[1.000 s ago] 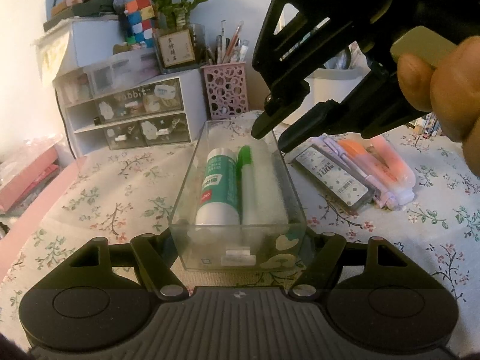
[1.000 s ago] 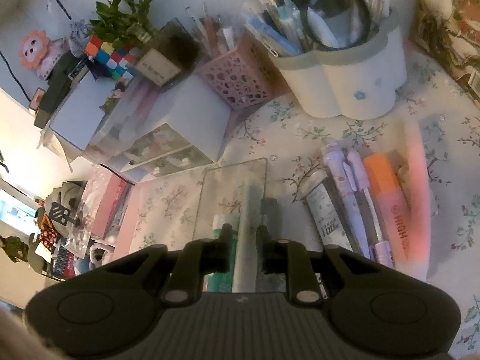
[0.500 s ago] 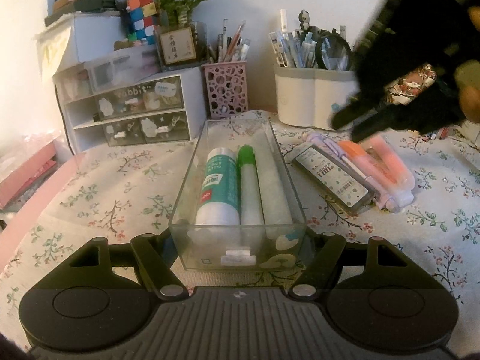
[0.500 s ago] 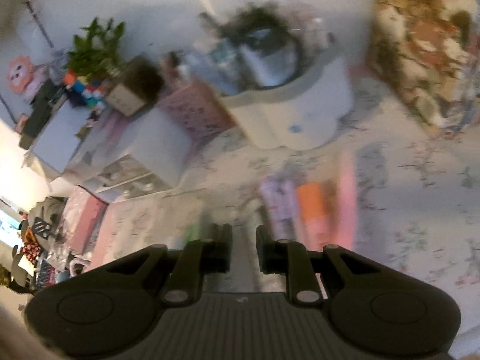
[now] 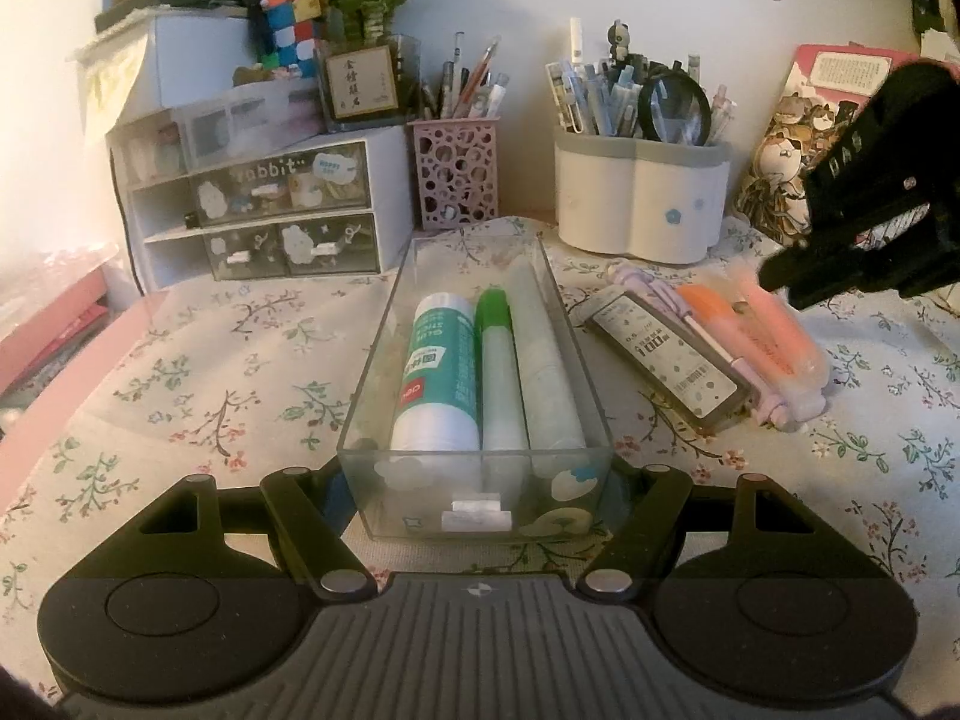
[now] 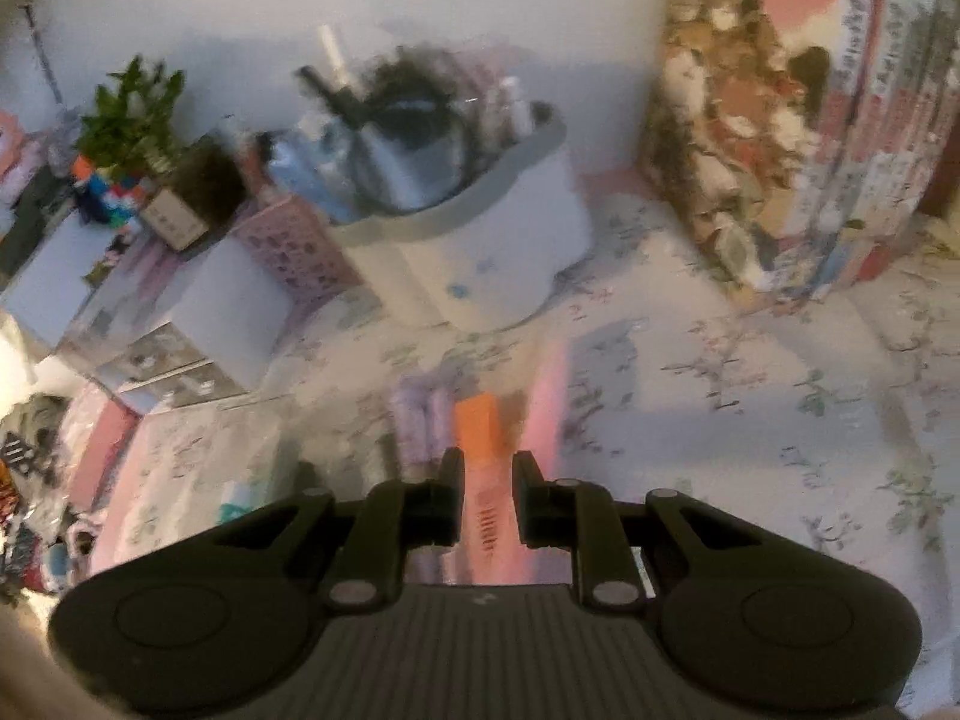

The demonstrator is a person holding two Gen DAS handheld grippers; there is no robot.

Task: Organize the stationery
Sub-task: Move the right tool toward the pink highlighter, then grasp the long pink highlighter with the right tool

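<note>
Being clamped by its near end between the fingers of the left gripper (image 5: 477,498) is a clear tray (image 5: 384,360), which is resting on the floral cloth (image 5: 198,372). Three things are lying lengthwise in the tray, side by side: a glue stick (image 5: 435,384) on the left, a green-capped pen (image 5: 498,378) in the middle and a pale tube (image 5: 546,372) on the right.

Just right of the tray, a row of loose stationery is lying on the cloth: a lead case (image 5: 666,354), a purple pen (image 5: 720,354), an orange highlighter (image 5: 717,312) and a pink highlighter (image 5: 780,330).

The right gripper (image 6: 487,501) is being held above this row, its jaws nearly closed with nothing between them. In its own blurred view, the highlighters are being framed in the narrow gap between the fingers, below the tips. From the left view, the same gripper is being seen at the right edge, over the far ends of the highlighters; whether they are being touched cannot be told.

Behind, a white pen pot (image 5: 639,204) and a pink holder (image 5: 456,174) are standing against the wall.
</note>
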